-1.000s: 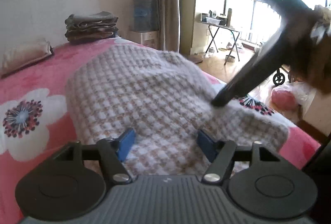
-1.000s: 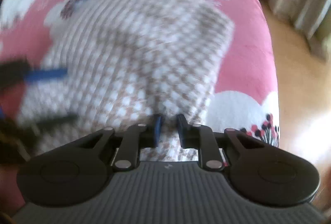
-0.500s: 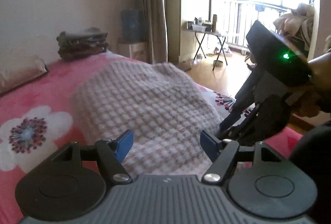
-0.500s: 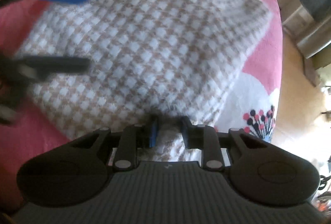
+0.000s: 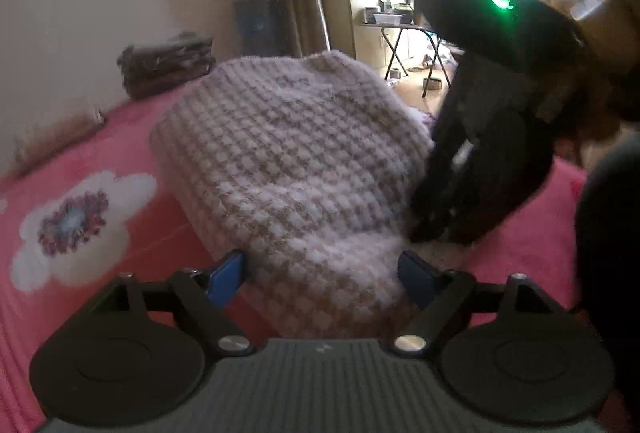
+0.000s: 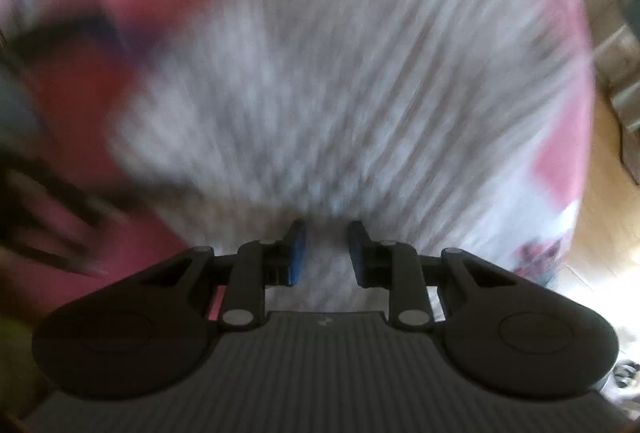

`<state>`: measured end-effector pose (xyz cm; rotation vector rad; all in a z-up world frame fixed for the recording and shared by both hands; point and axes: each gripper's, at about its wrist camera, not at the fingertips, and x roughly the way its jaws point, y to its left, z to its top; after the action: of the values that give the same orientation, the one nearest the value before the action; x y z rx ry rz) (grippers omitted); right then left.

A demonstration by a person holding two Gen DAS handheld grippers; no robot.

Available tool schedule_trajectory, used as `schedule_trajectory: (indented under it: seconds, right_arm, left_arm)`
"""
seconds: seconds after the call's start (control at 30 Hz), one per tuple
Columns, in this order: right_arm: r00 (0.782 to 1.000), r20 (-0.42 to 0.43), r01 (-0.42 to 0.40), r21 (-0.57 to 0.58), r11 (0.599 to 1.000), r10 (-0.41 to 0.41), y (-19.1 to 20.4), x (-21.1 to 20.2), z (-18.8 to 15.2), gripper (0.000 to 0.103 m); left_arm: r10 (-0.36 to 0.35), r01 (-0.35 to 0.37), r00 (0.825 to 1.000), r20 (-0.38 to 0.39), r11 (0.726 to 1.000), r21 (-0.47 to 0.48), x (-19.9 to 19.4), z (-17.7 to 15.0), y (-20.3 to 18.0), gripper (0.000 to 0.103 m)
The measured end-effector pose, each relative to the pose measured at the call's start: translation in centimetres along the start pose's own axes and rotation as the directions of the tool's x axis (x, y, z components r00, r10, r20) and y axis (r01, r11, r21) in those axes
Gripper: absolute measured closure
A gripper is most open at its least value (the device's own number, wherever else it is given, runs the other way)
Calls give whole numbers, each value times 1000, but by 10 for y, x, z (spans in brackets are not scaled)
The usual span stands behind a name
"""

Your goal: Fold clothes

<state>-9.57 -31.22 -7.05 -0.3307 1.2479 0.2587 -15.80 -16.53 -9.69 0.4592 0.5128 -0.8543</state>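
L wrist view: folded checked knit garment [image 5: 288,169] lay on pink floral bedspread [image 5: 80,193], centre frame. L gripper [image 5: 322,277] jaws spread wide and opening; near end of knit sat between the blue pads [image 5: 226,275], pads beside the fabric, not pressing. R gripper [image 5: 436,229] came down at right of frame, tips at knit's right edge. Stack of dark folded clothes [image 5: 166,63] upper left, by wall.

R wrist view: heavy blur. R gripper [image 6: 326,253] jaws narrow, opening; pale fabric between pads, prob. no longer pinched. Knit [image 6: 352,81] filled mid frame.
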Motion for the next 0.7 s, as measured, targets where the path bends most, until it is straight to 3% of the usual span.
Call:
schedule_trajectory:
  seconds: [0.1, 0.17, 0.27, 0.3, 0.37, 0.47, 0.6, 0.7]
  right_arm:
    - [1000, -22, 12, 1, 1000, -12, 0, 10, 1, 81]
    - [999, -20, 40, -11, 999, -40, -3, -14, 6, 81]
    - [990, 92, 105, 14, 994, -106, -10, -57, 19, 79]
    - [985, 145, 81, 58, 995, -89, -16, -65, 25, 79]
    - [976, 203, 55, 116, 992, -78, -22, -53, 28, 77]
    - [984, 171, 24, 165, 986, -52, -23, 15, 19, 74]
    - [991, 112, 62, 126, 990, -76, -19, -12, 46, 77]
    - [968, 206, 135, 68, 989, -146, -11, -53, 69, 77]
  left_arm:
    - [1, -1, 1000, -7, 1000, -31, 3, 2, 5, 19]
    - [-6, 6, 1000, -7, 998, -62, 3, 2, 8, 19]
    - [1, -2, 1000, -11, 998, -61, 3, 2, 7, 19]
    - [-4, 3, 1000, -12, 998, -70, 3, 2, 9, 19]
    - [-12, 11, 1000, -14, 997, -82, 2, 3, 10, 19]
    - [-24, 22, 1000, -17, 996, -86, 2, 2, 9, 20]
    - [-44, 43, 999, -10, 990, -136, 0, 0, 19, 20]
    - [-45, 43, 999, -6, 988, -146, 0, 0, 19, 20]
